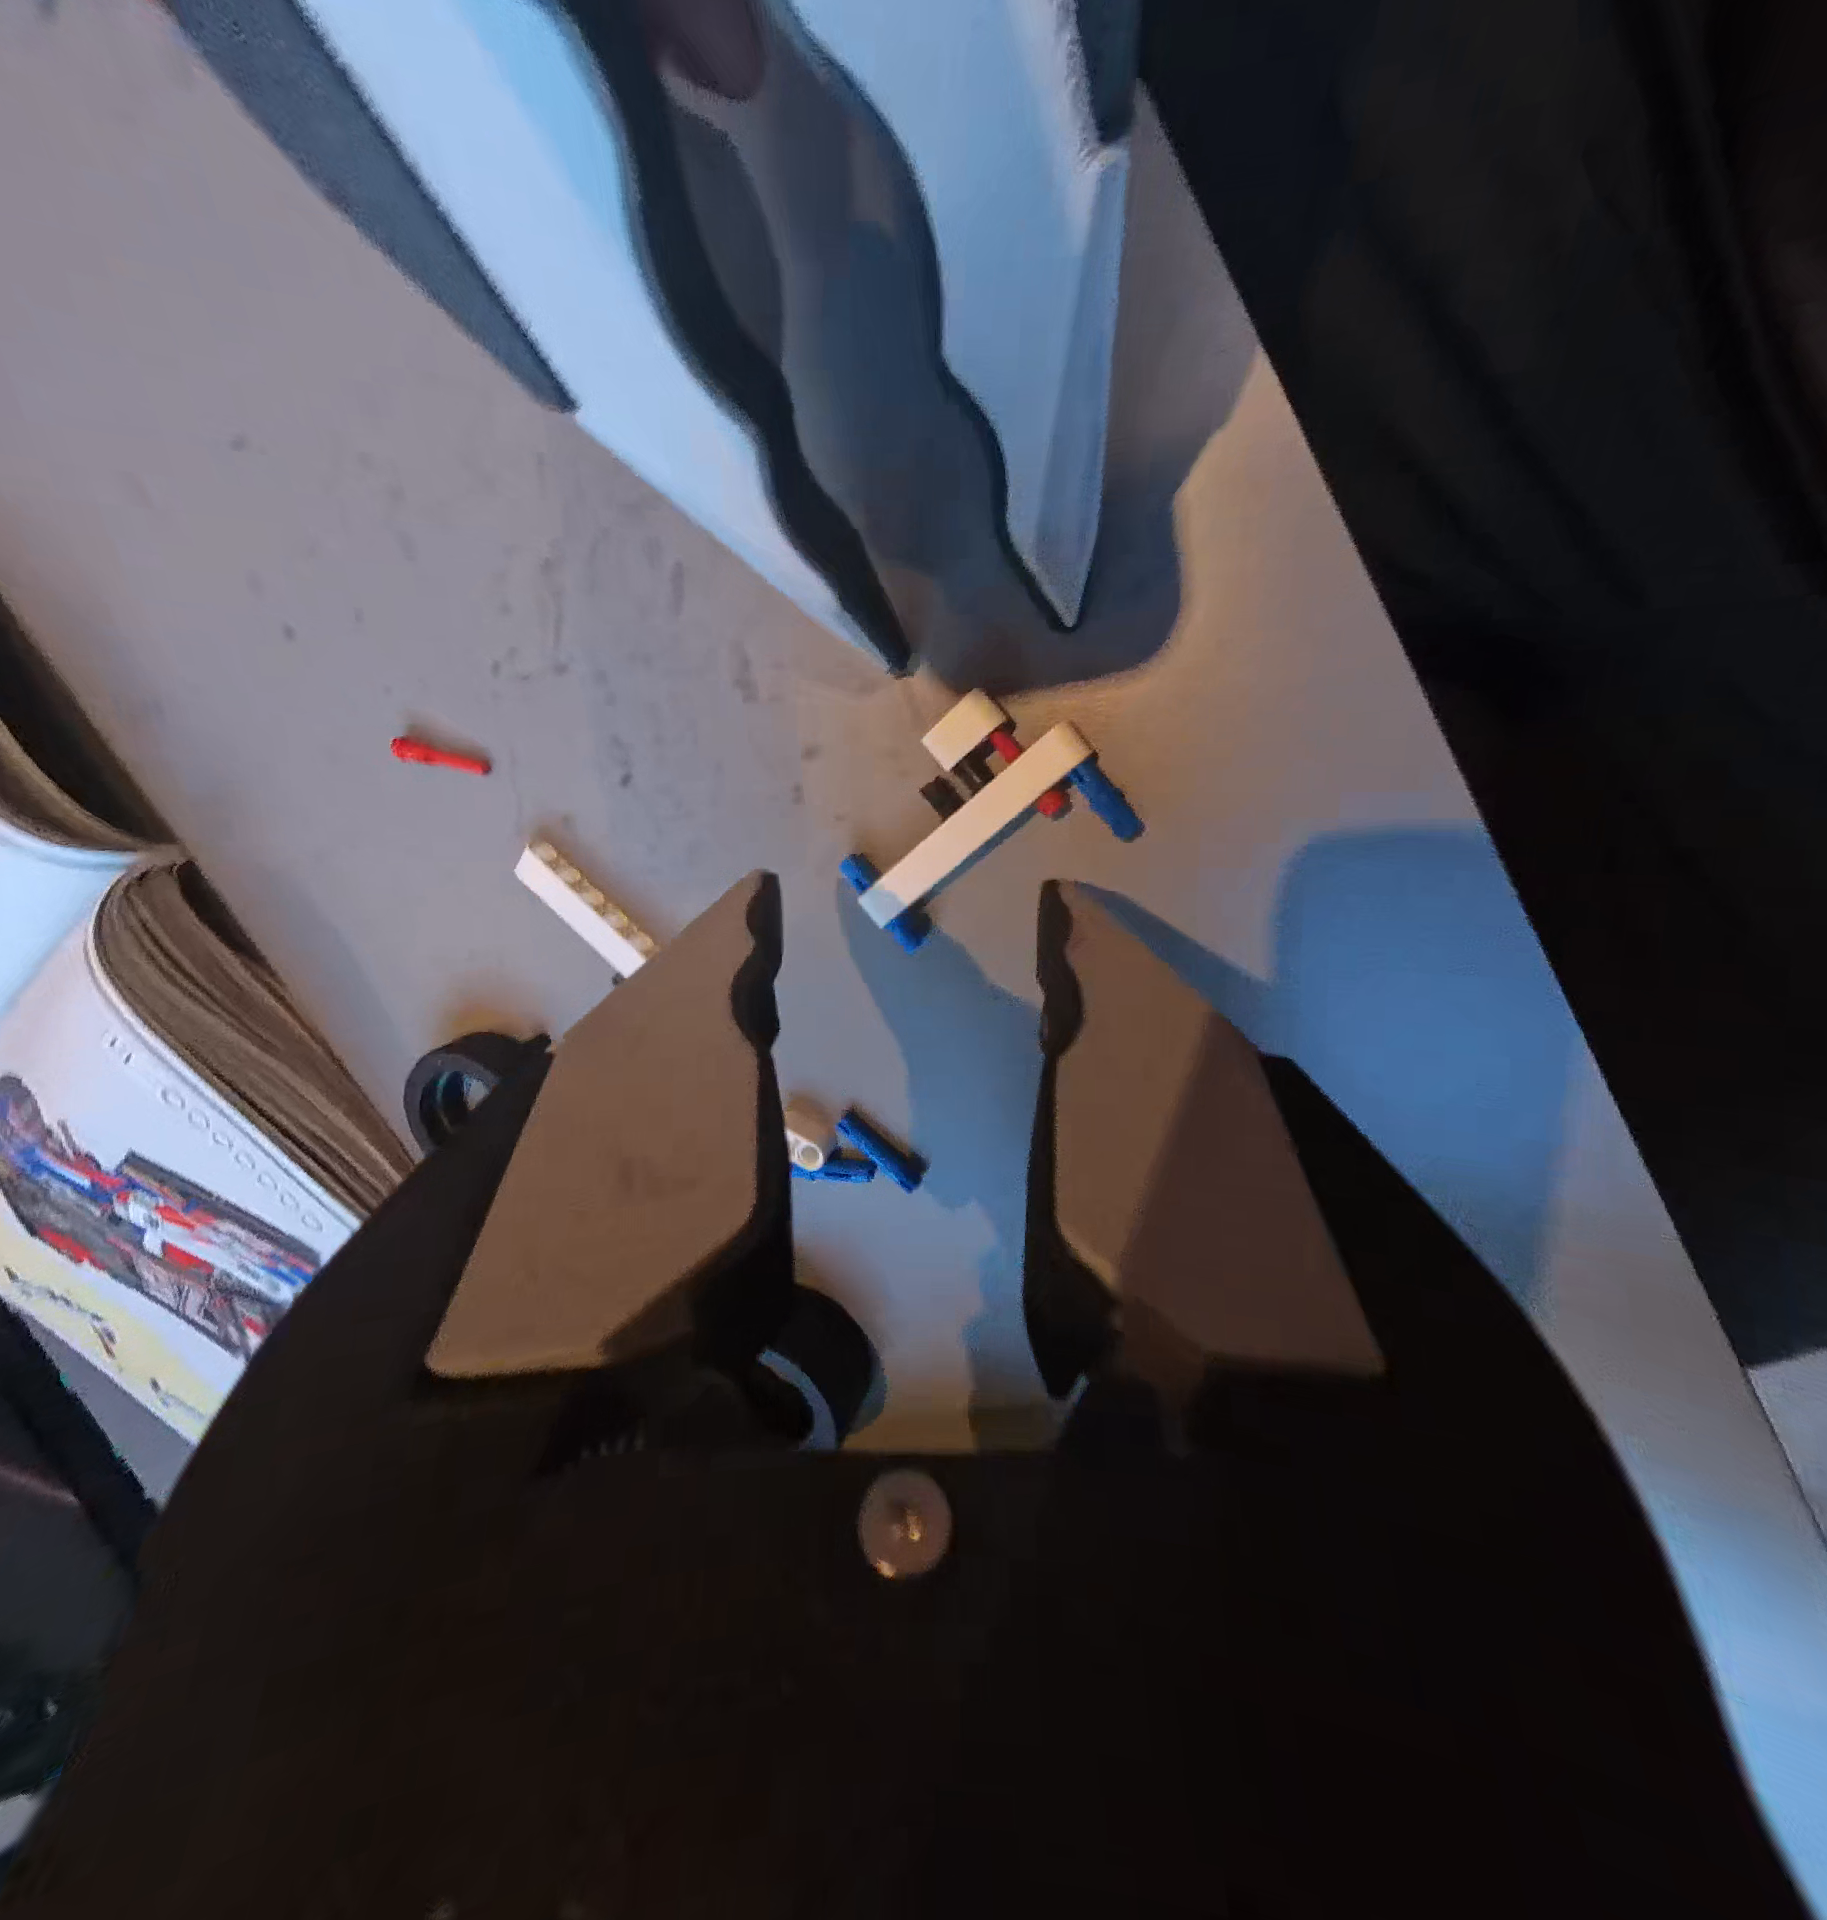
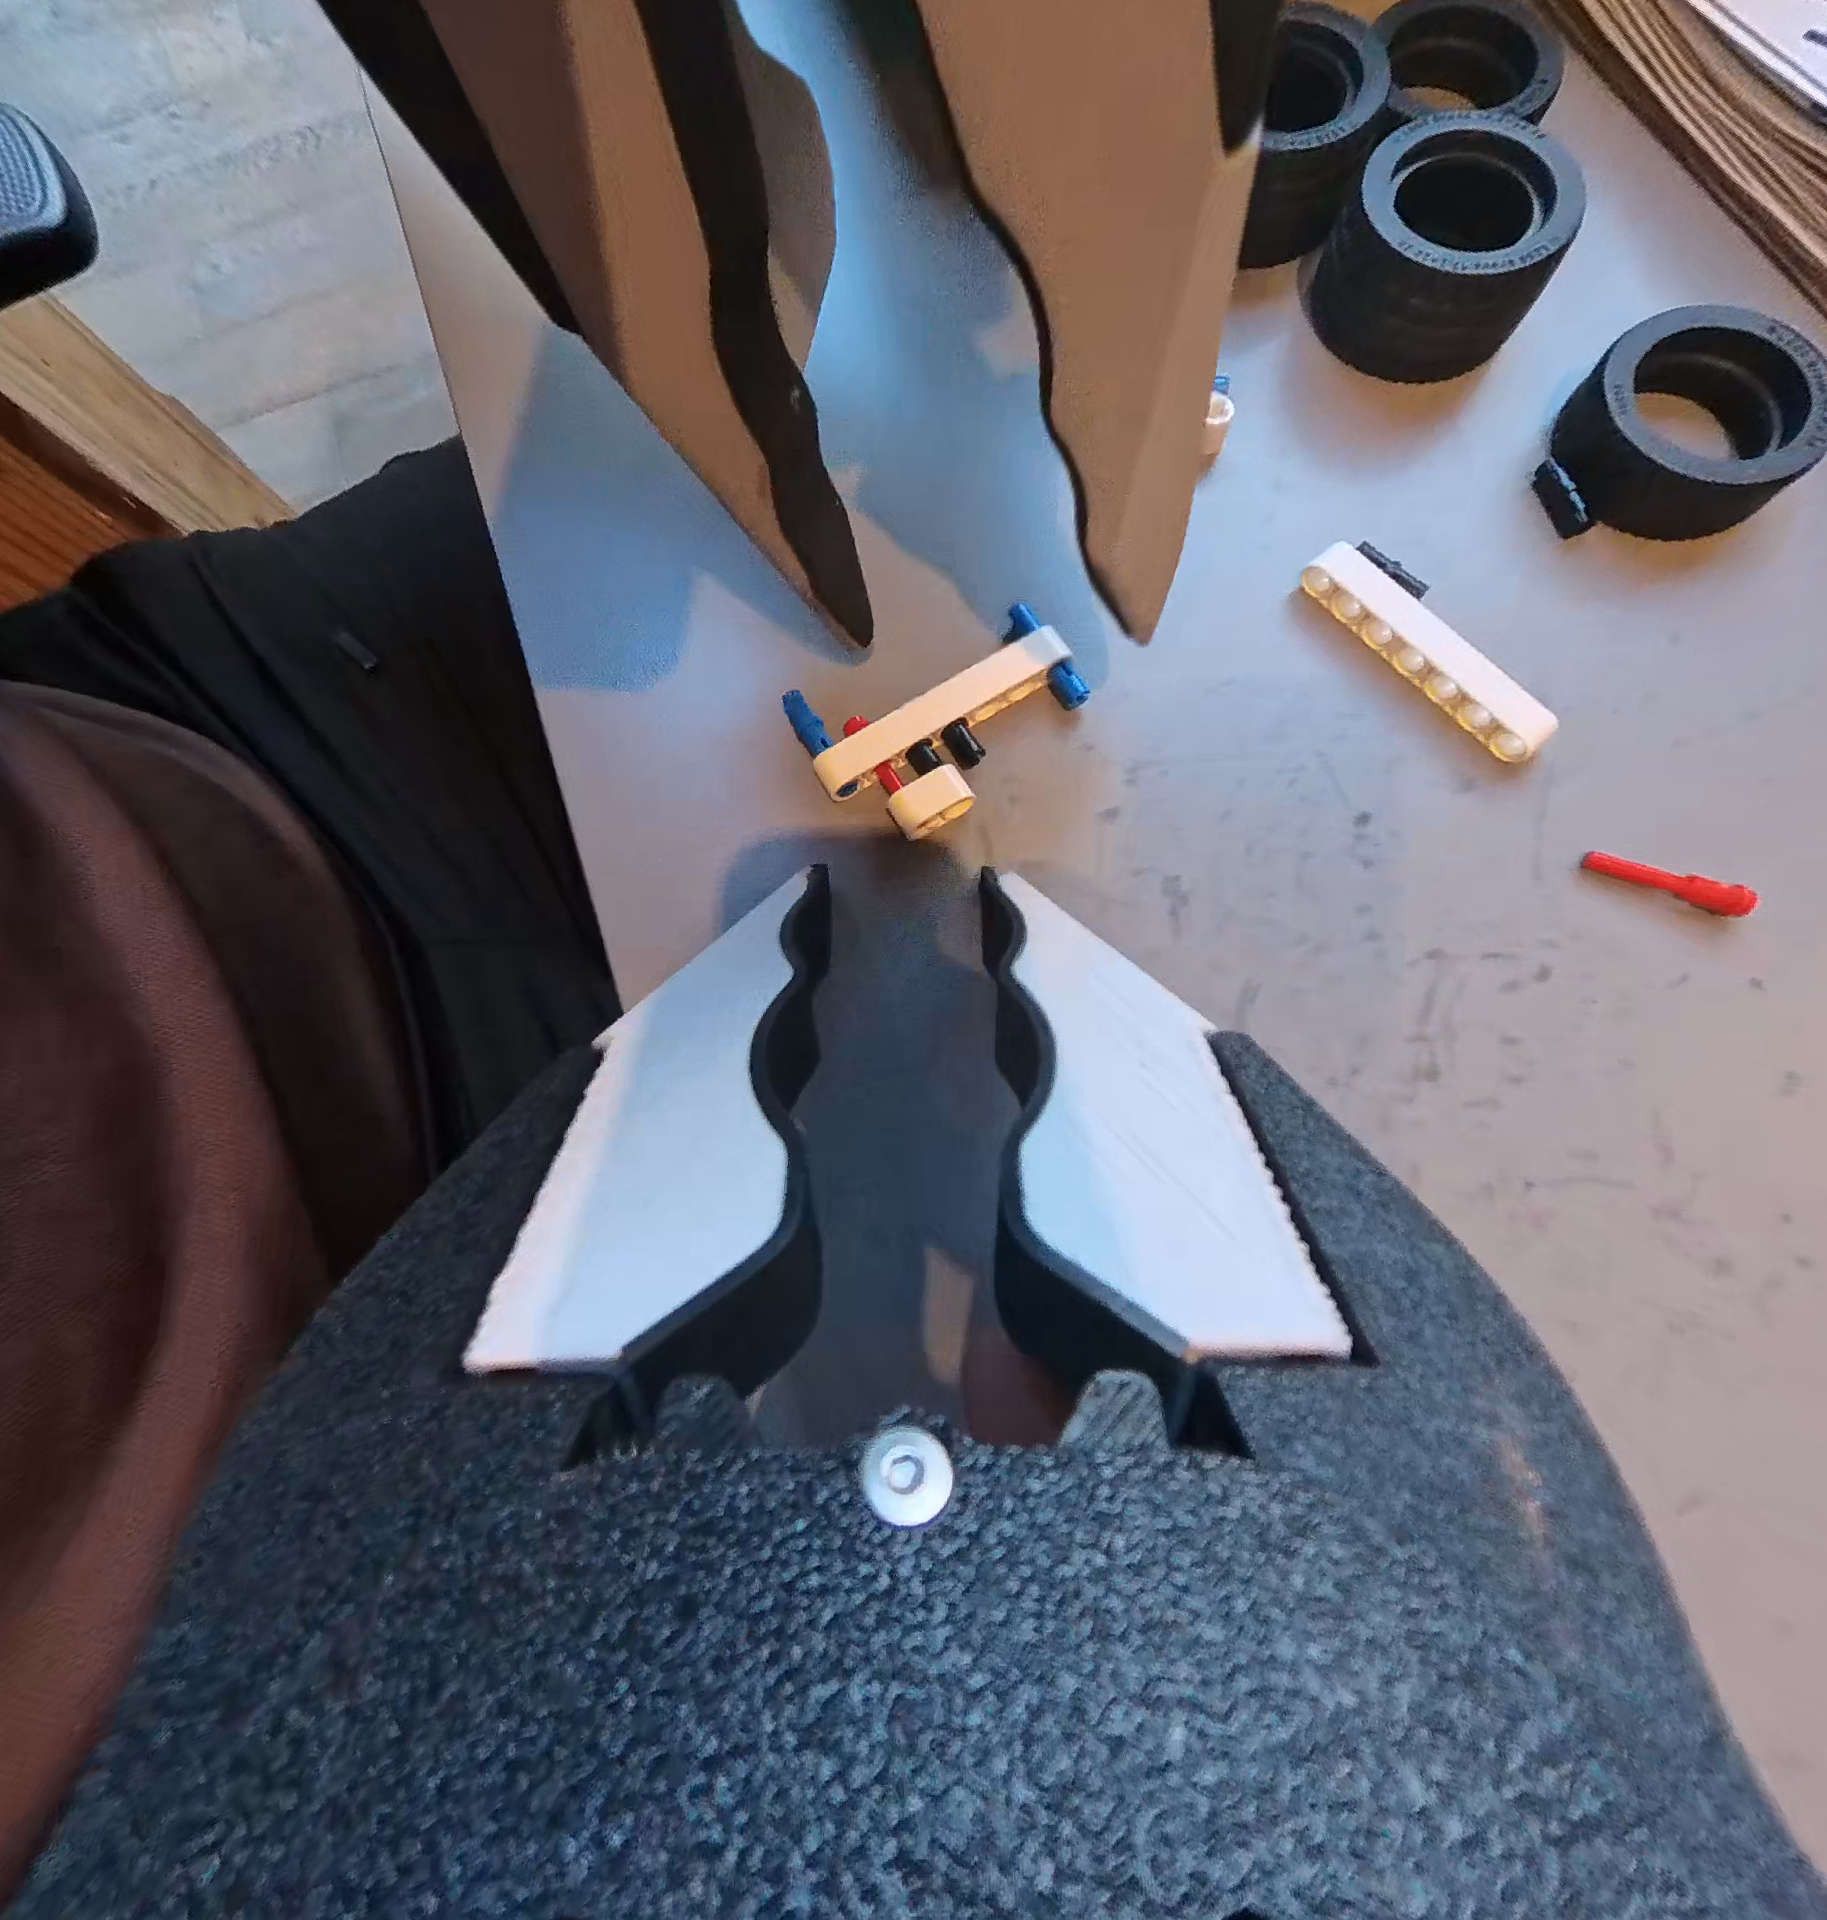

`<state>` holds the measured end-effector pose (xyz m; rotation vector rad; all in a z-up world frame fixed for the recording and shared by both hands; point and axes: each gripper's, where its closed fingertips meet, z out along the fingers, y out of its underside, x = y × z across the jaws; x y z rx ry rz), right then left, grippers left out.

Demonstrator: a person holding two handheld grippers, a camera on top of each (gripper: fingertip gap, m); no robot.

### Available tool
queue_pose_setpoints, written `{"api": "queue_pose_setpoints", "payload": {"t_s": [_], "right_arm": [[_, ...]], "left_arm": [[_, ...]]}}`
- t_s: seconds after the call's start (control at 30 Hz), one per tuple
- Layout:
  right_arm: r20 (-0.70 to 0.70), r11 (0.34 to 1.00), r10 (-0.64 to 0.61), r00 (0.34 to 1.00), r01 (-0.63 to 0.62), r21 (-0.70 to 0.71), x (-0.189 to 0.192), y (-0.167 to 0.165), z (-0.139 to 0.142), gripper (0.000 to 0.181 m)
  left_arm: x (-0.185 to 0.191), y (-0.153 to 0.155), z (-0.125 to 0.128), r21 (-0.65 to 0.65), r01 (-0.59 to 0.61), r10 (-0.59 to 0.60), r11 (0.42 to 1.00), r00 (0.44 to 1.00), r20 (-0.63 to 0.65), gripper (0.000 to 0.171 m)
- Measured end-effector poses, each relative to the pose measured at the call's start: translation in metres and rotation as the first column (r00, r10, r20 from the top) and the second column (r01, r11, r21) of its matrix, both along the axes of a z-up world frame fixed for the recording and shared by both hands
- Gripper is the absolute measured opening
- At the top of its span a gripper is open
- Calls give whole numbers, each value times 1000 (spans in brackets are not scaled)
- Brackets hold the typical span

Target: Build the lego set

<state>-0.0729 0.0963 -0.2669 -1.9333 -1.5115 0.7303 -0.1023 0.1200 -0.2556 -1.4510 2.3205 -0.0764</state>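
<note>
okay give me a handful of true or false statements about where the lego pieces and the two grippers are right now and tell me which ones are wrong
1. The left gripper holds the small lego assembly. False: its jaws are open and empty, and the assembly lies on the table.
2. The right gripper is open with nothing between its fingers. True.
3. A loose red pin lies on the table apart from the assembly. True.
4. The long white beam is joined to the assembly. False: it lies by itself, off to one side.
5. Several black tires sit on the table. True.
6. The assembly has green pins. False: its pins are blue, red and black.
</note>
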Motion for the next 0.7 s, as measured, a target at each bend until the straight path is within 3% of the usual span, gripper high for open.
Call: {"api": "queue_pose_setpoints", "payload": {"t_s": [0.17,0.33,0.5,0.7], "right_arm": [[-11,1000,10,1000,-10,3,3,2,1,29],[-21,1000,8,1000,-8,2,7,3,3,31],[-57,999,45,997,-46,-17,6,-4,12,35],[-58,1000,-8,998,6,-23,4,3,14,29]], "left_arm": [[-6,4,-10,9,54,-52,999,991,-122,28],[-5,-1,-12,36,42,-38,998,994,-99,13],[-5,0,-12,79,-130,134,988,990,-46,6],[-10,-11,-11,86,-347,350,934,936,-22,6]]}}
